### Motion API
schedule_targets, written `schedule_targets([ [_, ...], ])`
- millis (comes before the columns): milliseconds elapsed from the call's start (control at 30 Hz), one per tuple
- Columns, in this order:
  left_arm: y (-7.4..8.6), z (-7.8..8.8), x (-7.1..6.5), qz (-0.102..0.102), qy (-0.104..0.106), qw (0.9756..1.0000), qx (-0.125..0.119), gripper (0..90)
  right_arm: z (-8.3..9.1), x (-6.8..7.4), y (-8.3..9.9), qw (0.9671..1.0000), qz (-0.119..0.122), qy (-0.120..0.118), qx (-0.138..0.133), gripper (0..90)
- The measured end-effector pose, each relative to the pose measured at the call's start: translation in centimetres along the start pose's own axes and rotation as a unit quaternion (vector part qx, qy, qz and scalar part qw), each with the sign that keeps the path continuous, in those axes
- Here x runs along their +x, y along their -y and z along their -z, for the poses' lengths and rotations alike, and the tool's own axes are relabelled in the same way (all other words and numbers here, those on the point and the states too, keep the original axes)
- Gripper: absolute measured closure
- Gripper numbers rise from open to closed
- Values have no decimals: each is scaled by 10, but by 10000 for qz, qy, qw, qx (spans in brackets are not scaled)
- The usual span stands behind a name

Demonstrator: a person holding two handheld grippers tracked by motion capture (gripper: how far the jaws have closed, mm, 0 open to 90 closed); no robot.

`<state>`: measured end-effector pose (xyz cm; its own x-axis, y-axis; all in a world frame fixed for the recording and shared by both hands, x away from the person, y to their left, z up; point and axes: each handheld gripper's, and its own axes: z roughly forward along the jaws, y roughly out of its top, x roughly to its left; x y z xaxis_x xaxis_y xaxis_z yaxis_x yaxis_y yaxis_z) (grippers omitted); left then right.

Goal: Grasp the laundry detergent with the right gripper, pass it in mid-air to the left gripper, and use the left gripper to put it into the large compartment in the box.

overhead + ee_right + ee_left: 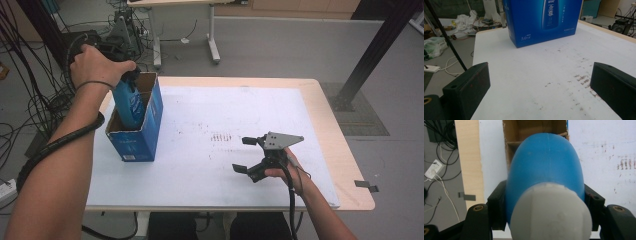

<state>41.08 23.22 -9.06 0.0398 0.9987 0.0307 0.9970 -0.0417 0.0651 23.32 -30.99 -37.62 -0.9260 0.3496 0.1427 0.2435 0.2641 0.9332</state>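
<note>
Your left claw (pixel 544 220) is clamped on the blue bottle (pixel 128 100), one black pad on each side of its body just below the pale cap (pixel 551 212). The bottle hangs bottom-first in the mouth of the open blue box (pixel 137 127), which stands upright near the left edge of the desk (pixel 330 150). Its lower part is already inside and the shoulder is above the rim.

From your left gripper view you can see a cardboard divider (pixel 512 143) crossing the inside of the box. Keep the bottle's bottom on one side of that divider, or it is likely to catch and tip the box. Hold the bottle close to upright and lower it slowly and straight. The box looks light, so any sideways drag on its wall could slide it toward the desk edge.

Keep the grip closed until you feel the bottle rest on the box floor, then release and lift straight up.

Your right claw (pixel 246 154) lies low over the desk with its jaws apart and nothing between them, well apart from the box. If the box shifts, you could bring it over to steady the near wall.
</note>
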Motion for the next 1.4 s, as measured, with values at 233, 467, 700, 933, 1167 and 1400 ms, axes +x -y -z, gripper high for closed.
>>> schedule_targets([
  [233, -2, -16, 3, 31, 55, 9999, 104, 376, 1, 0, 2, 10000, -26, 18, 9, 30],
  [467, -3, -29, 3, 59, 50, 9998, 206, 376, 0, 0, 3, 10000, -31, 13, 25, 34],
  [700, -4, -41, 1, 85, 37, 9995, 299, 376, 1, 1, 4, 10000, -33, 30, 17, 37],
  [933, -5, -53, 1, 127, 77, 9991, 390, 376, 2, 2, 5, 10000, -21, 40, 25, 39],
  [1167, -4, -62, 0, 132, 67, 9989, 455, 375, 2, 2, 6, 10000, -37, 51, 35, 41],
  [1400, -3, -73, 1, 165, 70, 9986, 496, 376, 2, 3, 6, 10000, -45, 55, 53, 43],
])
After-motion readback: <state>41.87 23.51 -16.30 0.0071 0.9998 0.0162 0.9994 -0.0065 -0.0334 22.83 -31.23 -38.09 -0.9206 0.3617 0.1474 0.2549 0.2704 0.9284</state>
